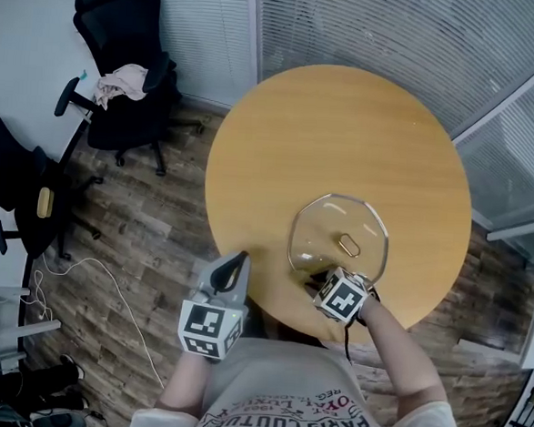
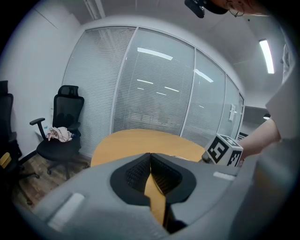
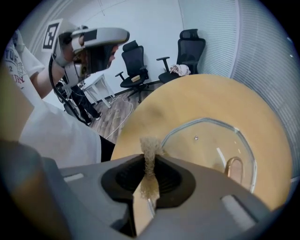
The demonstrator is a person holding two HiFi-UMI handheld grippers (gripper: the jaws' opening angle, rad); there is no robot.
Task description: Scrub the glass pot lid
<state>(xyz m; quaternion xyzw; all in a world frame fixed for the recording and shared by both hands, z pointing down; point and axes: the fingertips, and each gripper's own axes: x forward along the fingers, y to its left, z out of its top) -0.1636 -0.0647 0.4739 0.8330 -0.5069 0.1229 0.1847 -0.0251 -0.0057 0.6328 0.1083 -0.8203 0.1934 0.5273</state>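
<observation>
A glass pot lid (image 1: 335, 224) is lying flat on a round wooden counter (image 1: 346, 122), on the side nearest the person, with its small looped handle (image 1: 348, 246) facing up. The right gripper (image 1: 318, 277) is sitting at the lid's near rim, and in the right gripper view its jaws are pressing together on a tan, fibrous scrub pad (image 3: 150, 146) that is sticking up past the tips (whether the pad is touching the glass cannot be told). The left gripper (image 1: 234, 268) is hovering at the counter's near edge, to the left of the lid and apart from it; in the left gripper view its jaws are meeting at the tips with nothing between them. The person's arms and printed shirt are showing at the bottom of the head view. Beyond the counter, a black office chair (image 1: 122, 70) with a pale cloth (image 1: 121, 81) on its seat is standing on a wood-plank floor (image 1: 149, 209), beside a wall of closed blinds (image 1: 371, 33).
</observation>
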